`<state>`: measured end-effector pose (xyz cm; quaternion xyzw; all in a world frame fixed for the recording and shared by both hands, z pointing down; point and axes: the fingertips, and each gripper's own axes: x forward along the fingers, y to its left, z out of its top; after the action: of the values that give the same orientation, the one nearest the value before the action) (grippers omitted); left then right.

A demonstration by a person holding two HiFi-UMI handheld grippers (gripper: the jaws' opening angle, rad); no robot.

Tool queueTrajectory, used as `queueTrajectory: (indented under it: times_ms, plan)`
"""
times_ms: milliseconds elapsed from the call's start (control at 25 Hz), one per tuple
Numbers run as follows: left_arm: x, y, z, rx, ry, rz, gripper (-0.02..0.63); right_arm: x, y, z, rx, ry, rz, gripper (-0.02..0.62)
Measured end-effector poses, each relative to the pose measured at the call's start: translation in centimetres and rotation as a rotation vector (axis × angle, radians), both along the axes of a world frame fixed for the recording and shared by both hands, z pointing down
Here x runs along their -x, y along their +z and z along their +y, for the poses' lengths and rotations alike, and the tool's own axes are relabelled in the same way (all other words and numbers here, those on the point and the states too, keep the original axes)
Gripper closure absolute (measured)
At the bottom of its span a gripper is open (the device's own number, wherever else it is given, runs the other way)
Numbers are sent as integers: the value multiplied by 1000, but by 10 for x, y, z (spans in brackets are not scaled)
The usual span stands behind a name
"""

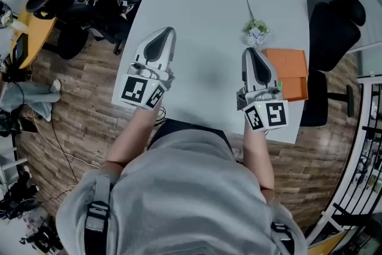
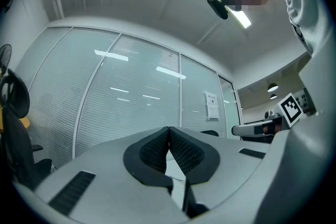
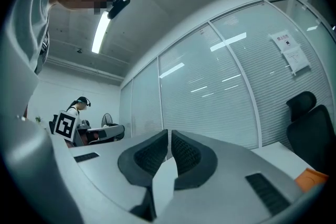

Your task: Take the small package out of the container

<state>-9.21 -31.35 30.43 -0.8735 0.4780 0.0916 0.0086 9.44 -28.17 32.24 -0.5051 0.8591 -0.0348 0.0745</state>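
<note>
An orange box (image 1: 287, 71), the container, lies at the right edge of the white table (image 1: 203, 27); a corner of the orange box (image 3: 311, 178) shows low in the right gripper view. No small package is visible. My left gripper (image 1: 168, 33) is held up over the table's near left, jaws together and empty. My right gripper (image 1: 249, 52) is raised just left of the orange box, jaws together with nothing between them. Both gripper views tilt upward at glass walls and ceiling. The left gripper (image 2: 168, 130) and right gripper (image 3: 169, 134) each show tips nearly touching.
A small bunch of flowers (image 1: 256, 31) lies on the table just beyond the orange box. A black office chair (image 1: 331, 21) stands at the table's right, another chair (image 1: 95, 9) and a yellow table (image 1: 42, 9) at the left. Another person sits at a desk (image 3: 79, 113) in the background.
</note>
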Motion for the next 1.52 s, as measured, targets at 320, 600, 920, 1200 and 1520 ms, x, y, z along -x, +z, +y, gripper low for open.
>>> queueTrajectory:
  times_ms: [320, 600, 920, 1200, 1520]
  plan:
    - [-29, 19, -19, 38, 103, -6, 588, -32, 12, -2, 28, 145, -6, 543]
    - [-91, 35, -31, 61, 246, 3, 587, -89, 28, 9, 65, 301, 7, 543]
    - [-152, 62, -37, 108, 355, 2, 586, -156, 66, 21, 162, 454, 23, 542]
    - [-189, 88, -37, 155, 401, -8, 587, -203, 123, 34, 306, 530, 90, 541]
    - [-208, 106, -34, 185, 423, -20, 586, -231, 209, 53, 524, 536, 249, 540]
